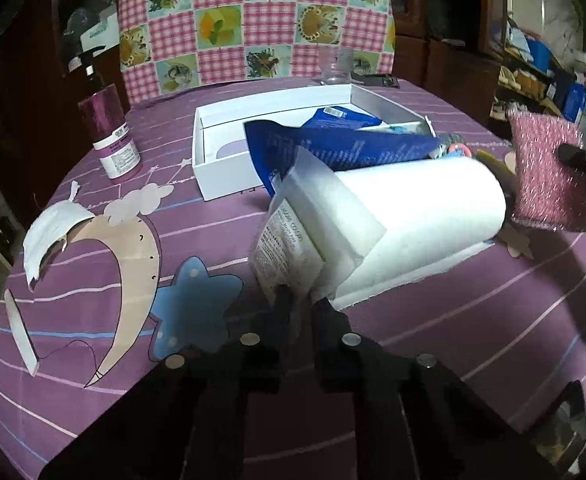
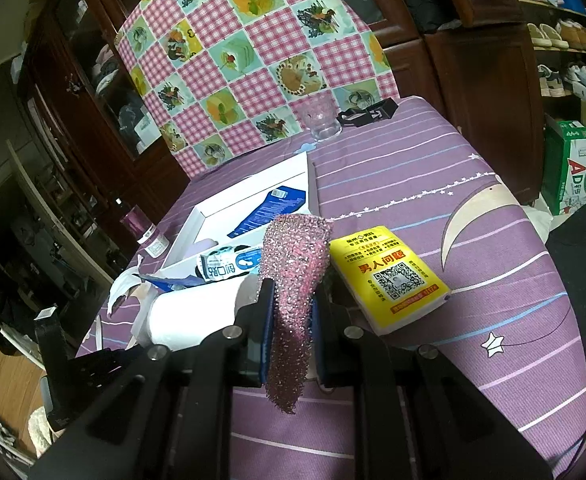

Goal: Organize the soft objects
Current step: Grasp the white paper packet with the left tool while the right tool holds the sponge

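Observation:
In the left wrist view my left gripper (image 1: 303, 304) is shut on the lower edge of a white plastic-wrapped packet (image 1: 289, 240) with small print. The packet leans against a white paper roll (image 1: 433, 216) that lies on the purple tablecloth. At the right of that view hangs a pink glittery sponge (image 1: 549, 176). My right gripper (image 2: 293, 296) is shut on that sponge (image 2: 293, 264), holding it above the cloth. An open white box (image 1: 217, 184) behind the roll holds a blue packet (image 1: 333, 120). The box (image 2: 197, 216) also shows in the right wrist view.
A yellow tissue pack (image 2: 389, 276) lies right of the sponge. A pink pump bottle (image 1: 111, 136) stands at the left, and a clear glass (image 2: 321, 116) stands at the far edge. Torn white paper (image 1: 49, 232) lies near the left. A checked chair back (image 1: 253, 20) rises behind the table.

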`<state>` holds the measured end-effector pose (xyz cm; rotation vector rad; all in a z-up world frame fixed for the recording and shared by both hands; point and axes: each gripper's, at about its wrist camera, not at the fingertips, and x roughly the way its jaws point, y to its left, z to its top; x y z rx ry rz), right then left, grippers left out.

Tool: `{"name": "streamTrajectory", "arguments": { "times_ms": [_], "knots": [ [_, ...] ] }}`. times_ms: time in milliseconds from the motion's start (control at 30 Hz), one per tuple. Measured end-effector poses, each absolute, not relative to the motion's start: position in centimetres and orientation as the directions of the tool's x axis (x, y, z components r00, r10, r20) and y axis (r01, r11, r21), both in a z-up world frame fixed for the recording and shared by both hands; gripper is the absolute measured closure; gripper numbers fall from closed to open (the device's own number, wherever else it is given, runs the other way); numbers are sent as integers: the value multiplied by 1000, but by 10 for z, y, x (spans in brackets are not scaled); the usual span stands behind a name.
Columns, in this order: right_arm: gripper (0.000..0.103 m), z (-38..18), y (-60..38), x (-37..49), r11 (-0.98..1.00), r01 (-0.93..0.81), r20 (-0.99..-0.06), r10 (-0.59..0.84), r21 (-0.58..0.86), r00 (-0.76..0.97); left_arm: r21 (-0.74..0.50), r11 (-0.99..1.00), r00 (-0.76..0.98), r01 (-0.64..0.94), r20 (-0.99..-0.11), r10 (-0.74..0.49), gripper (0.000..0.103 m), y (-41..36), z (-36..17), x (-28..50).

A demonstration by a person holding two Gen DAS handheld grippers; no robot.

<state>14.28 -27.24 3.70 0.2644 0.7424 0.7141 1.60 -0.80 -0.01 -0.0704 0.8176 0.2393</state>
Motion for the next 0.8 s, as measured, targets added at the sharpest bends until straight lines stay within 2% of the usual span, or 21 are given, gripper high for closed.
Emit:
{"name": "streamTrajectory", "arguments": {
  "times_ms": [500, 800],
  "knots": [
    [85, 38, -268, 143, 733, -507, -528, 679, 453, 510, -2, 956, 693, -293, -689, 211, 99, 2, 29, 0],
    [85, 64, -261, 141, 709, -526, -504, 705, 470, 499, -16, 949, 704, -316, -674, 223, 99, 7, 61, 4]
  ]
}}
